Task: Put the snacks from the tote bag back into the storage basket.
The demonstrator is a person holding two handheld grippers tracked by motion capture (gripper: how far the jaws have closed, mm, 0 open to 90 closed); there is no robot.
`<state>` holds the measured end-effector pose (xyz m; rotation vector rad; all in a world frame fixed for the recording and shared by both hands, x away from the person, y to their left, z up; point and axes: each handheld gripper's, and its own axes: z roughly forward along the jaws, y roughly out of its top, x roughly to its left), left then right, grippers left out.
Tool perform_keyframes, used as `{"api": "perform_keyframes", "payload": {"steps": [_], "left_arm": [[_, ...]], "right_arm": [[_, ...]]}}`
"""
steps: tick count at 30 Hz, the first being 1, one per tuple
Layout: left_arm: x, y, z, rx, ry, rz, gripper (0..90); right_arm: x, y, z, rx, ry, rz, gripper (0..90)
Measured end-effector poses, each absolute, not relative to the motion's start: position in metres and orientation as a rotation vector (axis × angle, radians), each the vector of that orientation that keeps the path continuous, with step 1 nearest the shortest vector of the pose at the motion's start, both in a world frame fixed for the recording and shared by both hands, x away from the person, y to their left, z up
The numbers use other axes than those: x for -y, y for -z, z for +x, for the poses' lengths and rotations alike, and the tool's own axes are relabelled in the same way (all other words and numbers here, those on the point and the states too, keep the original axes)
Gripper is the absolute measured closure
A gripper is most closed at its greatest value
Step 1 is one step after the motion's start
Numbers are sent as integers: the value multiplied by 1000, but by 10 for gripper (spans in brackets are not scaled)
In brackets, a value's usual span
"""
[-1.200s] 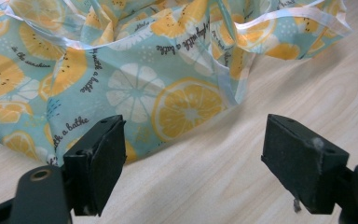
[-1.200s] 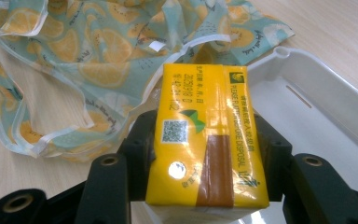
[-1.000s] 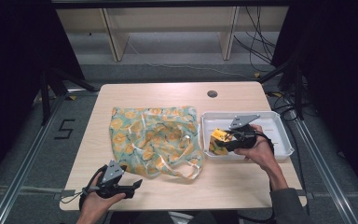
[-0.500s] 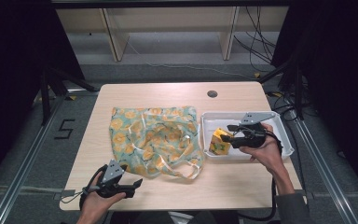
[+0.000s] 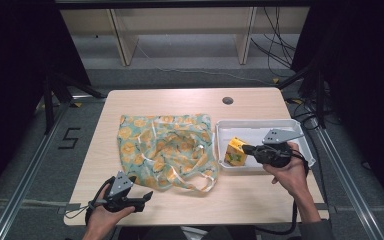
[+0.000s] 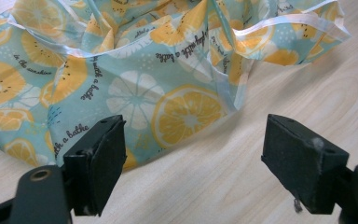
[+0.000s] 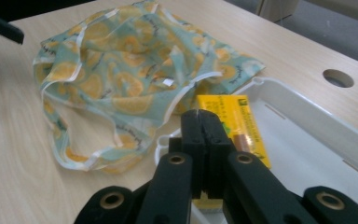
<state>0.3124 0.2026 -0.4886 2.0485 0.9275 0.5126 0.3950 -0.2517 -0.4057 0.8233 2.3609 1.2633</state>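
Observation:
A cloth bag (image 5: 165, 150) printed with orange slices lies crumpled in the middle of the wooden table. A yellow box (image 5: 235, 151) stands tilted at the left end of a white tray (image 5: 260, 123). My right gripper (image 5: 245, 149) is shut on the box's near end. In the right gripper view its jaws (image 7: 204, 121) press together over the box (image 7: 233, 116), with the bag (image 7: 121, 70) beyond. My left gripper (image 5: 145, 199) rests open near the table's front edge. In the left gripper view it (image 6: 191, 158) points at the bag's hem (image 6: 121, 70) with nothing between its jaws.
A round cable hole (image 5: 227, 100) sits in the tabletop behind the tray. The bag's white-edged handles (image 5: 200, 182) trail toward the front. Bare wood lies left of the bag and along the front edge. Shelving and cables stand on the floor beyond the table.
My right hand has shifted slightly to the right and nearer with the yellow box still in its jaws over the tray. The left gripper and the bag have not moved.

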Motion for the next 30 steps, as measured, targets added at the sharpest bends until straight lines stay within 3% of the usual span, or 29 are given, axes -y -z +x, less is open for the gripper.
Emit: {"api": "perform_keyframes", "payload": {"steps": [30], "left_arm": [[-201, 490, 313, -909, -506, 2061, 212]], "right_arm": [[252, 435, 402, -2474, -1114, 877, 900]]}}
